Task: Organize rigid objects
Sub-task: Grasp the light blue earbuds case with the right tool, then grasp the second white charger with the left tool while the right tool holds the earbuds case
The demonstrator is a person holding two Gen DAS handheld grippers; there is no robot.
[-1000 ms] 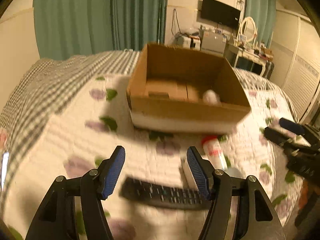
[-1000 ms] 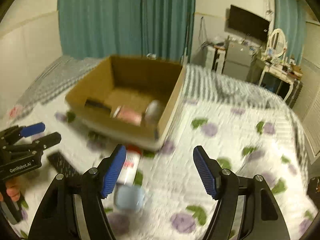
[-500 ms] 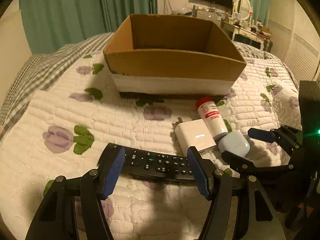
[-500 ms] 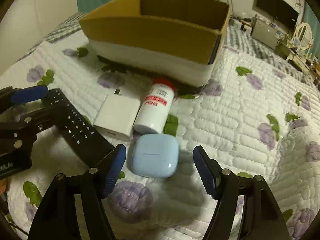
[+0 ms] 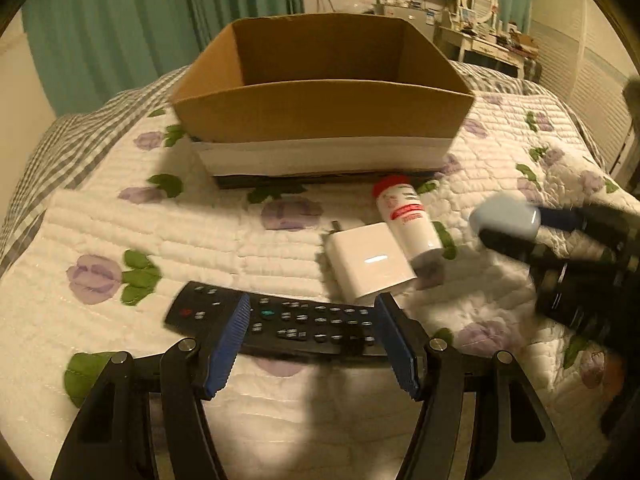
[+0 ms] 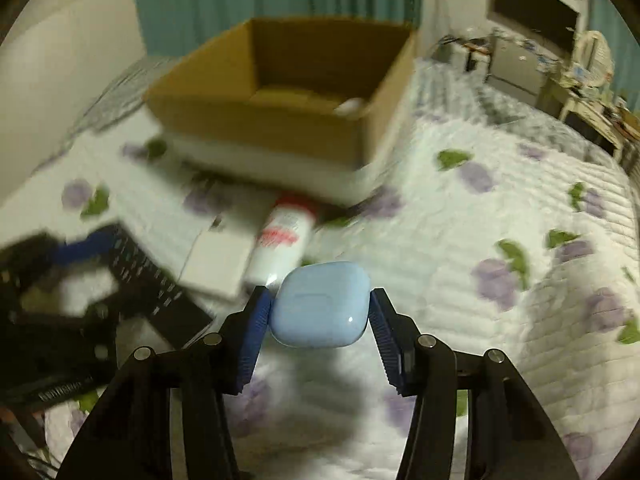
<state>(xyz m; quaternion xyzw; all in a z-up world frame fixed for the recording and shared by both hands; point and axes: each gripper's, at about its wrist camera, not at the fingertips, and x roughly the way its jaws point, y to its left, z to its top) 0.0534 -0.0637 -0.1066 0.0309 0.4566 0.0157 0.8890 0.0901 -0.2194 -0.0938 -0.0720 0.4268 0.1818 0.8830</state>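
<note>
While the cardboard box (image 5: 320, 92) stands on the quilt (image 5: 160, 240) as the place for the things, most of the work is still to do, as I judge it. In the right wrist view something pale already lies inside the box, but it is too blurred to name. The right gripper (image 6: 318, 308) has its fingers closed on the light blue case (image 6: 320, 304), one on each side, and holds it a little above the quilt, in front of the box. The left gripper (image 5: 310, 340) is wide open, its fingers on both sides of the black remote control (image 5: 280, 320), which lies on the quilt in front of the box; whether they touch it I cannot tell. The white charger (image 5: 370, 262) and the white bottle (image 5: 406, 216) with red cap lie just in front of the box, touching each other. The bottle has a red label, but its writing cannot be read.
</note>
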